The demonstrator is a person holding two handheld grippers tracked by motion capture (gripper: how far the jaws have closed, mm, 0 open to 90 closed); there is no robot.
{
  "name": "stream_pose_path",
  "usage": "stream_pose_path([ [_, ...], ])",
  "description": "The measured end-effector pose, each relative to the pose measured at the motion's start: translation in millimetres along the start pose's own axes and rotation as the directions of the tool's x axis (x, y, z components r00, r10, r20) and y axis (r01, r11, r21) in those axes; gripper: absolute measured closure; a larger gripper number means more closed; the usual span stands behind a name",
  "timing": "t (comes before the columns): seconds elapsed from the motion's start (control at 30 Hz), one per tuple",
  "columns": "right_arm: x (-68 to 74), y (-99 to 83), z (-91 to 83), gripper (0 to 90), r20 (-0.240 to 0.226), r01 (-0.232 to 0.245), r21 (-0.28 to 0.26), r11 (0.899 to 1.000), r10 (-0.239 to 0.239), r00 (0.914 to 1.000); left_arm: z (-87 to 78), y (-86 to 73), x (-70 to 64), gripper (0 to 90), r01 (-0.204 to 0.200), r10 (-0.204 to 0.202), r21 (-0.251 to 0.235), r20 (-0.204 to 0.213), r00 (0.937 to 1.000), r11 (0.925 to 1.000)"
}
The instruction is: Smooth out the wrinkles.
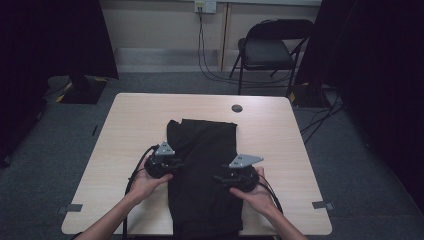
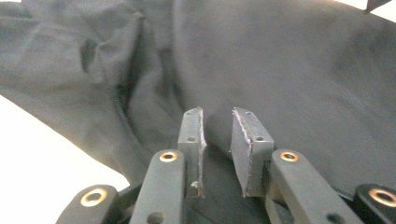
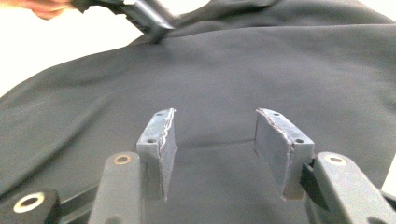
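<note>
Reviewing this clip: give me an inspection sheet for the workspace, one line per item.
Surface: light wooden table, round grommet hole near the far edge.
Job's things: black garment laid flat, reaching the near edge.
Clutter: nothing seen.
Grippers: left gripper open narrowly over the fabric; right gripper open wide above it.
Cables: black cable trails from the left gripper.
Surroundings: folding chair, wall socket, dark curtains.
</note>
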State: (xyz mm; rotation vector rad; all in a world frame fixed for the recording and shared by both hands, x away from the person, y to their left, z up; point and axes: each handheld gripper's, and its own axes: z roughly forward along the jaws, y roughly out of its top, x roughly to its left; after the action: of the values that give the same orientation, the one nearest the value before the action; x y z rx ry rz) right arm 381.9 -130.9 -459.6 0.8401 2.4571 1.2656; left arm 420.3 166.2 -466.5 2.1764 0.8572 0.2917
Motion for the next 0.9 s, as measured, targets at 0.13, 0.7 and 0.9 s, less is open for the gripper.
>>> stream_pose_path([
  [0.13,-25.5,11.9,20.7,49.7,0.055,-0.028,0.024,0.999,0.026,0.9981,11.7,4.6,15.8,71.9,0.062,-0.063,-0.019,-0.028,0.9976,0.9979],
  [0.7,-44.0,-3.9,53.9,44.3,0.078,-0.021,0.119,0.993,0.012,0.9969,7.5,-5.9,19.4,65.8,0.051,-0.05,0.01,-0.07,0.9963,0.9986],
  [0.9,-30.3,-14.4,42.7,44.3,0.031,0.011,0.108,0.994,-0.015,0.9994,-3.3,10.0,26.8,61.9,0.075,-0.082,-0.095,-0.076,0.9937,0.9927],
])
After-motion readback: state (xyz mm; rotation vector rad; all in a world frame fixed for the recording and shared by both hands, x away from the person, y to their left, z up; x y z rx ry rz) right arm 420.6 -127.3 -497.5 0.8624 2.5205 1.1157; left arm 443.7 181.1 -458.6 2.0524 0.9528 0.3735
